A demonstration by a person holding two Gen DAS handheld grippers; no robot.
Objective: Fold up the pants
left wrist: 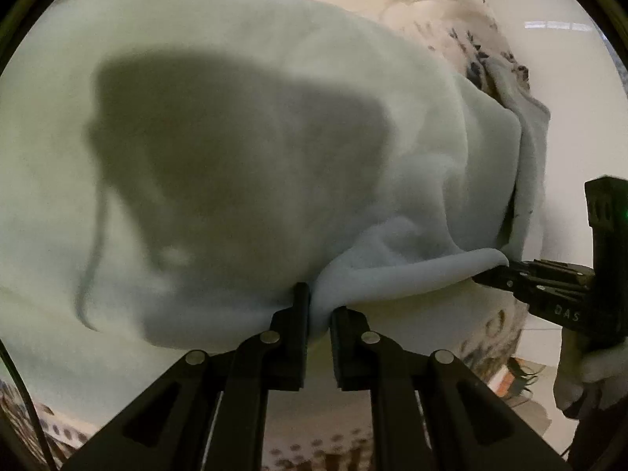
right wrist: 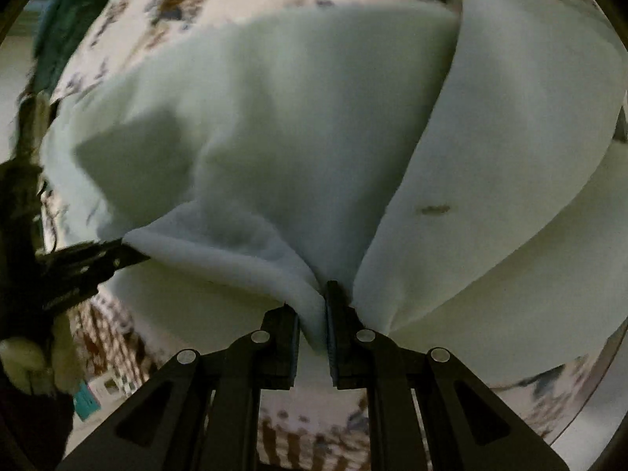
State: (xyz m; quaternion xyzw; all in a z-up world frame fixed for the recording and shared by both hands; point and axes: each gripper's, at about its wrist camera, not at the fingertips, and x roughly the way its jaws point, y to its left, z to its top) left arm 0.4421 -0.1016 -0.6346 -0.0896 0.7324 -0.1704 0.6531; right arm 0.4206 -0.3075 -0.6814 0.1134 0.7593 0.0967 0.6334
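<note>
Pale mint-grey pants of soft fleece fill both wrist views, spread over a patterned bed cover. My left gripper is shut on a pinched fold at the cloth's near edge. The same edge runs right to my right gripper, whose tips also clamp it. In the right wrist view, my right gripper is shut on the pants, and the left gripper bites the edge at the left. The held edge hangs lifted between the two grippers. A dark drawstring trails at the left.
A cream bed cover with dark floral print lies under the pants and shows again below the fingers. A gloved hand holds the right gripper's handle. A dark teal cloth sits at the far left edge.
</note>
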